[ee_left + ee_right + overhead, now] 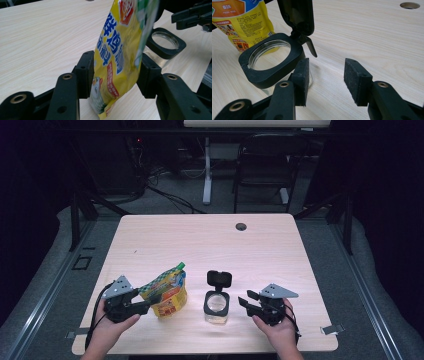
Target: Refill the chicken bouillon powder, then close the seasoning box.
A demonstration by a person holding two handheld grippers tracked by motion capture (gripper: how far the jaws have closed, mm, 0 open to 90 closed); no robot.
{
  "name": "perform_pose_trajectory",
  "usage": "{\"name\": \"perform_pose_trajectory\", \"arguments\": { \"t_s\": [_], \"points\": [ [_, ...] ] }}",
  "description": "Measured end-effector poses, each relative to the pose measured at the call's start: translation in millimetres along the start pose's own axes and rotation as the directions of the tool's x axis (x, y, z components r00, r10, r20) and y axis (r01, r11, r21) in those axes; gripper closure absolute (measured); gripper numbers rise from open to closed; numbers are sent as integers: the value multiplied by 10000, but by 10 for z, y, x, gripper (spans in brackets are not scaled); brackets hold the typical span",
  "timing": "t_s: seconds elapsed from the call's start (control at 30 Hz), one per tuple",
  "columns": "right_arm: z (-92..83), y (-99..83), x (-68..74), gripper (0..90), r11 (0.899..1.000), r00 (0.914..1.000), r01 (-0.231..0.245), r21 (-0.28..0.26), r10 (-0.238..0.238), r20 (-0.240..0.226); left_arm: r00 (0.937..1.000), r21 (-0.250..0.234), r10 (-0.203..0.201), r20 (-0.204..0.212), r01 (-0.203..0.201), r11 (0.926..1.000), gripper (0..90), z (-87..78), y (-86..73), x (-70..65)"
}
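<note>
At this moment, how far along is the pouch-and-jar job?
Done: the jar stands with its lid flipped open. In hand: the yellow pouch sits upright between the left gripper pads, apparently loosely. The right gripper waits open beside the jar. Left: nothing poured in yet.

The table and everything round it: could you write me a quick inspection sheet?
Surface: pale wooden table, one round hole near the far edge.
Job's things: yellow pouch standing upright; glass jar, its black hinged lid flipped open.
Clutter: nothing seen.
Grippers: left gripper open, jaws either side of the pouch; right gripper open beside the jar, holding nothing.
Cables: a black cable trails from the left gripper.
Surroundings: dark room, folding chair, floor wires.
</note>
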State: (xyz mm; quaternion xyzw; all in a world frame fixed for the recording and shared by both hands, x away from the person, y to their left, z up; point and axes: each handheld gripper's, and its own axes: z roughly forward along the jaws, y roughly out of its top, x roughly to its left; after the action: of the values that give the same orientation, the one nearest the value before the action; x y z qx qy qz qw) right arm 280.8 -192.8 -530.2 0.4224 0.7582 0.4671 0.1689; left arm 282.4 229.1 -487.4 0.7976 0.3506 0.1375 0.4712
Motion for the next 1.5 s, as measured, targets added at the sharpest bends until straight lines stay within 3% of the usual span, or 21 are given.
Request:
{"name": "perform_pose_trajectory", "arguments": {
  "t_s": [0.37, 0.63, 1.1, 1.5],
  "points": [
    [3, 3, -6, 554, 10000, 10000, 75, 30, -76, 13, 9996, 242, -70, 271, 63, 9997, 491, 66, -72, 26],
    [22, -6, 4, 553, 9999, 9999, 122, 60, -122, -32, 9986, 257, -475, 223, 470, 9986, 486, 70, -97, 71],
    [28, -6, 20, 549, 9998, 9998, 205, 85, -204, -81, 9922, 540, -1104, 571, 1074, 9927, 424, 167, -181, 127],
    [31, -8, 22, 545, 9997, 9997, 240, 61, -239, -107, 9909, 848, -1234, 530, 1186, 9893, 393, 242, -252, 172]
  ]
}}
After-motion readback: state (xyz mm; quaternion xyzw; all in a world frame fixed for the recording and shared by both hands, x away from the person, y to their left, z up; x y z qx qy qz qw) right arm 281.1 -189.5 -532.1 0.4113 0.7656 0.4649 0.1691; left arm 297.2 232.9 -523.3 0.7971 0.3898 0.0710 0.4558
